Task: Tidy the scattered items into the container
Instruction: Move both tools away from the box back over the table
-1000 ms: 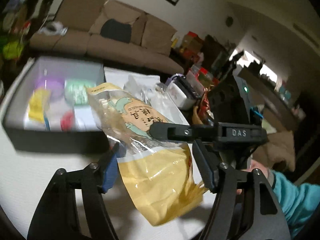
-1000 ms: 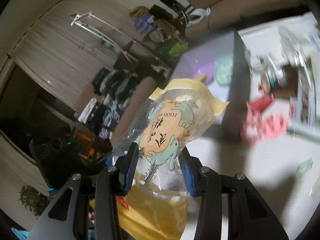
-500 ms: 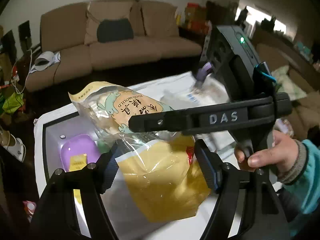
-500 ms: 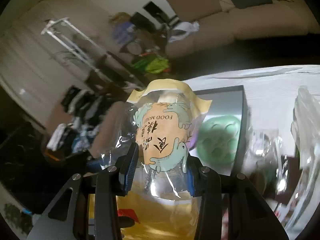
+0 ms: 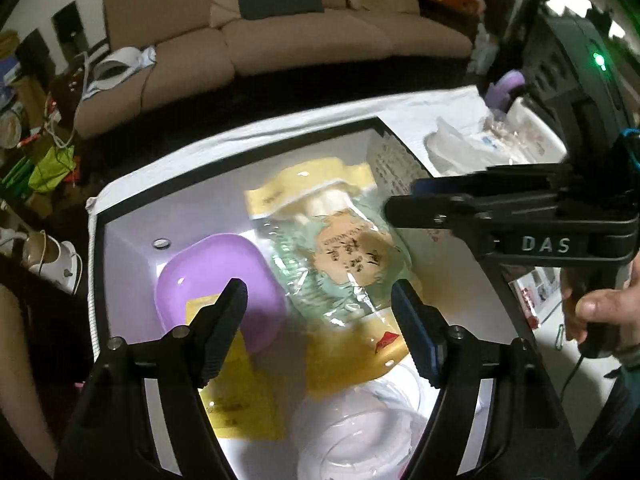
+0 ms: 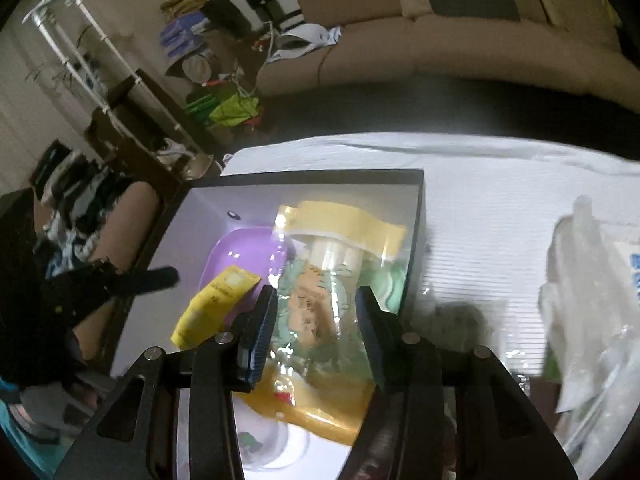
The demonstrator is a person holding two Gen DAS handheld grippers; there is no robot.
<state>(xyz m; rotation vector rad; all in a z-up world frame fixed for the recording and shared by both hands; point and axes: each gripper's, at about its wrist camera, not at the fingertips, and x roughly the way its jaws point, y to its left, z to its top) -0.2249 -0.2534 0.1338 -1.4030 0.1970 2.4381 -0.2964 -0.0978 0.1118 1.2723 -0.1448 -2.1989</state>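
Note:
A clear and yellow food bag (image 5: 340, 256) lies inside the black-rimmed white box (image 5: 132, 208), across a purple dish (image 5: 212, 276) and a green item. My left gripper (image 5: 320, 312) hangs open above the box, holding nothing. My right gripper (image 6: 316, 320) is open over the same bag (image 6: 320, 308), its blue pads apart on either side of it. The right gripper's body shows in the left wrist view (image 5: 520, 216), above the box's right side. A yellow packet (image 6: 216, 304) leans on the purple dish (image 6: 244, 252).
A clear round lid (image 5: 360, 436) lies at the near end of the box. Plastic-wrapped packs (image 5: 488, 140) and clear bags (image 6: 592, 312) lie on the white cloth (image 6: 480, 200) right of the box. A brown sofa (image 5: 280, 36) stands behind the table.
Both grippers carried the food bag over the box. The right gripper opened and the bag dropped from its pads into the box, where it now lies.

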